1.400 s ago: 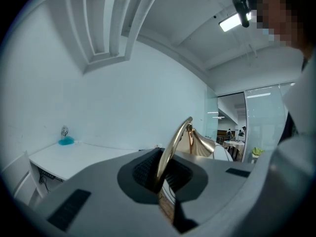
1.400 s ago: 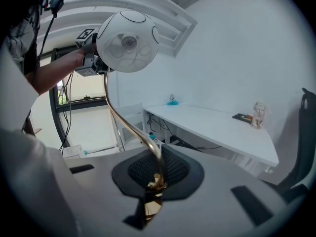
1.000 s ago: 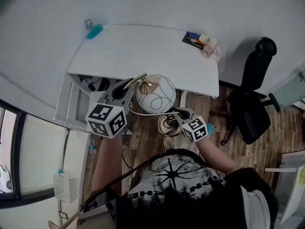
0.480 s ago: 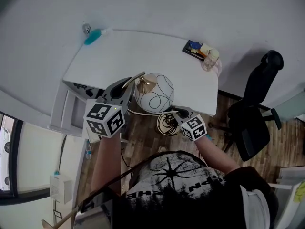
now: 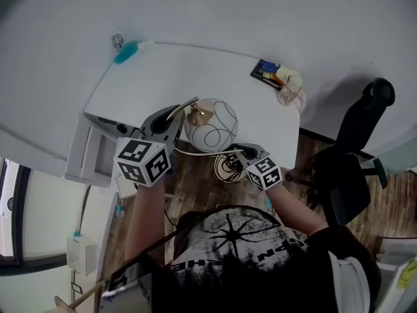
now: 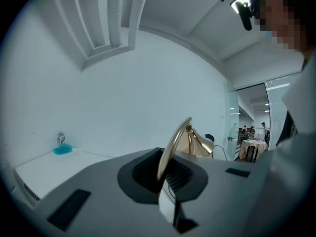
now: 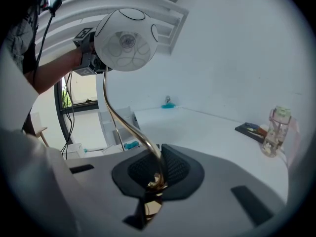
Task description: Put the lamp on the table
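Note:
The lamp has a white globe shade [image 5: 212,126] with thin black lines and a curved gold stem [image 7: 118,116]. It hangs in the air at the front edge of the white table [image 5: 163,70]. My left gripper [image 5: 172,114] is shut on a gold bar [image 6: 173,144] of the lamp, just left of the shade. My right gripper [image 5: 242,152] is shut on the lower end of the stem [image 5: 202,152]. In the right gripper view the shade [image 7: 126,39] stands high above the jaws, and the left gripper is behind it.
On the table lie a teal object [image 5: 127,51] at the far left, and a dark tray [image 5: 266,69] and a glass jar [image 5: 288,91] at the right end. A cable coil [image 5: 228,168] lies on the wood floor. A black office chair [image 5: 355,168] stands right, a white drawer unit [image 5: 98,155] left.
Both grippers keep their hold on the lamp. The shade has edged a little further over the table's front edge, and the right gripper has come slightly closer to it.

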